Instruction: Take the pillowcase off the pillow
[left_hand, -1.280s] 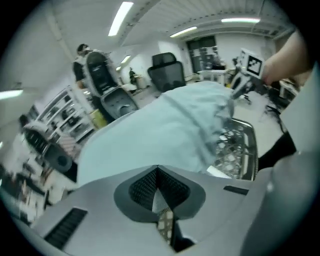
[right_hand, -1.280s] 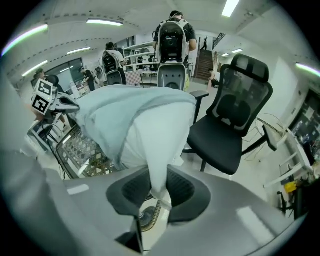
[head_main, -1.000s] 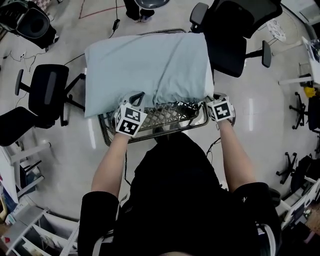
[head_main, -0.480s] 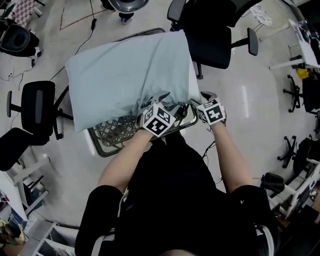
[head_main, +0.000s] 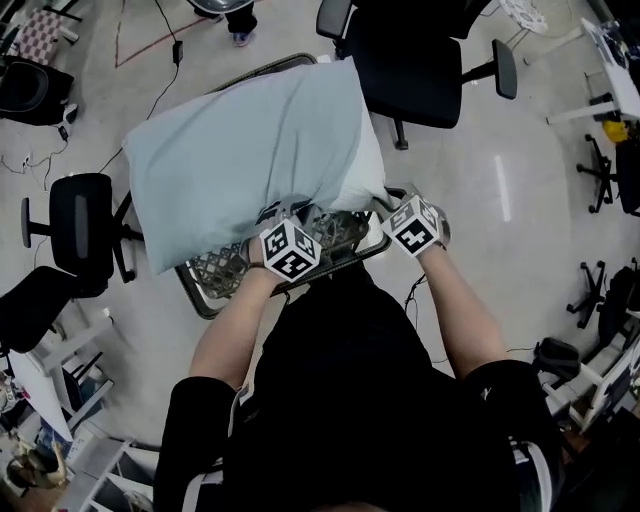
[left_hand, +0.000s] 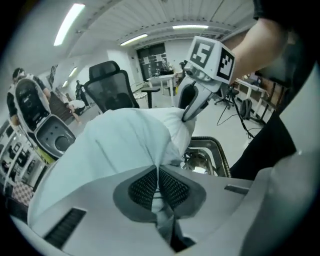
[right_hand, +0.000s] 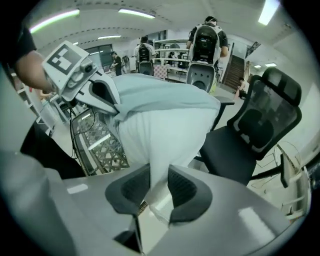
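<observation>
Pillowcase (head_main: 240, 150): L tongs (left_hand: 158, 186); pillow (right_hand: 165, 140): R tongs (right_hand: 158, 189), down-tilted

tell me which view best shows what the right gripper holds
The right gripper view: its jaws, just closed further, pinch white pillow cloth. Head view shows the right gripper mainly as its cube; left gripper view shows it side-on, tips buried.

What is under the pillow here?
A wire mesh cart; only its near edge shows past the pillow. The rest of the cart, and anything in it there, is covered.
</observation>
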